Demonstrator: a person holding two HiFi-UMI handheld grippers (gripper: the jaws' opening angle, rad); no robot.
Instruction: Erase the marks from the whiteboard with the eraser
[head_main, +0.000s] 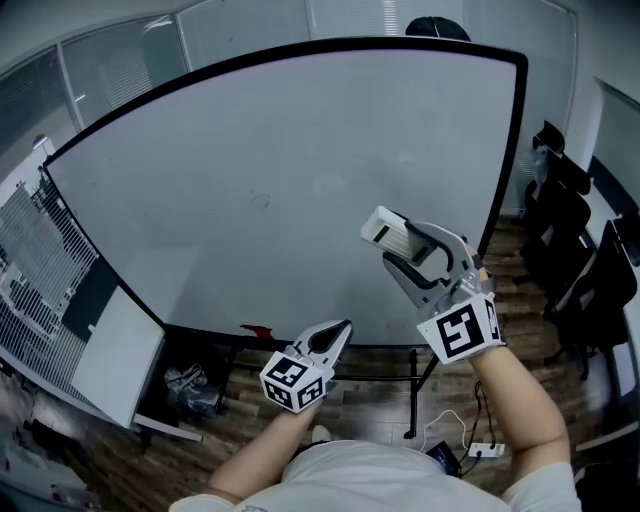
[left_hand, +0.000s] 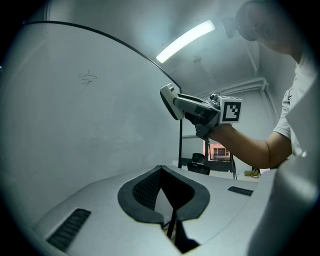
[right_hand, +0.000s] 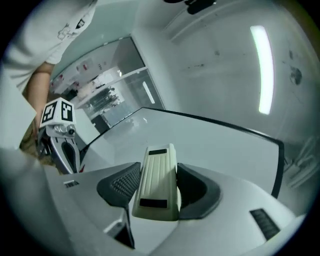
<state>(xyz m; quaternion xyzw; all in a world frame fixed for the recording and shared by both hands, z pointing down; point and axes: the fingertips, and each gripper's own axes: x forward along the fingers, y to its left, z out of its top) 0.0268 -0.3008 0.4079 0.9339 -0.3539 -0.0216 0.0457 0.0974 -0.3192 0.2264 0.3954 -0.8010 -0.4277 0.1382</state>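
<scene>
- Waiting up and to the left of both hand-held grippers is the one mark I can find: a small dark scribble (head_main: 261, 199) on the whiteboard (head_main: 300, 130). The rest of the pale surface looks clean.
- The left hand-held gripper (head_main: 340, 330) hangs low, near the board's bottom edge. Its jaws are together with nothing between them, and it seems to have no part in this step.
- The right hand-held gripper (head_main: 398, 243) sits higher, to the right of the left one, and is clamped on the eraser (head_main: 384, 228). The eraser is gripped by its long sides and juts past the fingertips toward the board.
- The eraser is a cream block with a ribbed back and a dark patch at each end. Its wiping face is turned away and hidden.
- The step in hand looks like the approach: the eraser appears short of the board, though I cannot rule out contact.
- The next move calls for carrying the right hand-held gripper up and leftward to the scribble. The wiping face then has to lie flat on the board and rub with steady pressure, without the clamp loosening.
</scene>
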